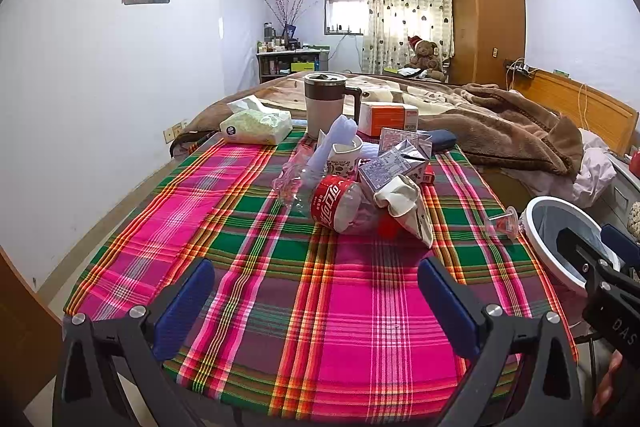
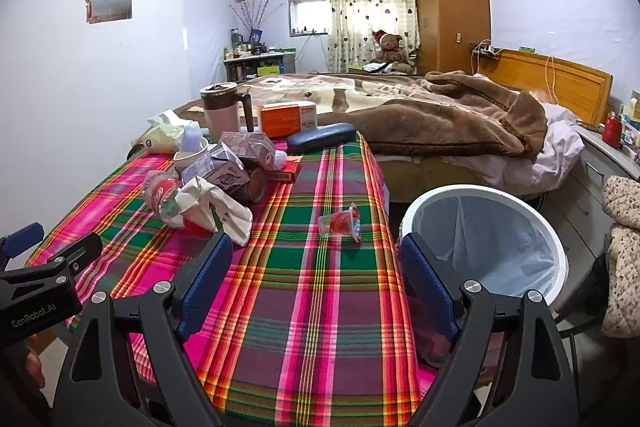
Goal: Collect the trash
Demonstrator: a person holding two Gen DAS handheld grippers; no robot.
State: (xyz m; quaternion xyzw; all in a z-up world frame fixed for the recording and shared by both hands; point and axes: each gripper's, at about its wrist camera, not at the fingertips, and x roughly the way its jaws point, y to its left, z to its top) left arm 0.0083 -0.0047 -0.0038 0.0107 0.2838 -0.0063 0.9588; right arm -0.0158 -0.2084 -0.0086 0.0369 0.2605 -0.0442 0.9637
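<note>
Both tongs gape wide, nothing between the blue ribbed pads: left gripper (image 1: 314, 303), right gripper (image 2: 316, 283), over a woven plaid cloth (image 2: 320, 307). Trash heap (image 1: 360, 183) lies mid-table: crushed cola bottle (image 1: 334, 205), crumpled paper cups, creased cartons. Clear jelly cup (image 2: 340, 223) lies apart, near the round white bin (image 2: 484, 239) with its thin liner.

Crumpled trash pile (image 1: 360, 183) beside white bin (image 2: 520, 203)
</note>
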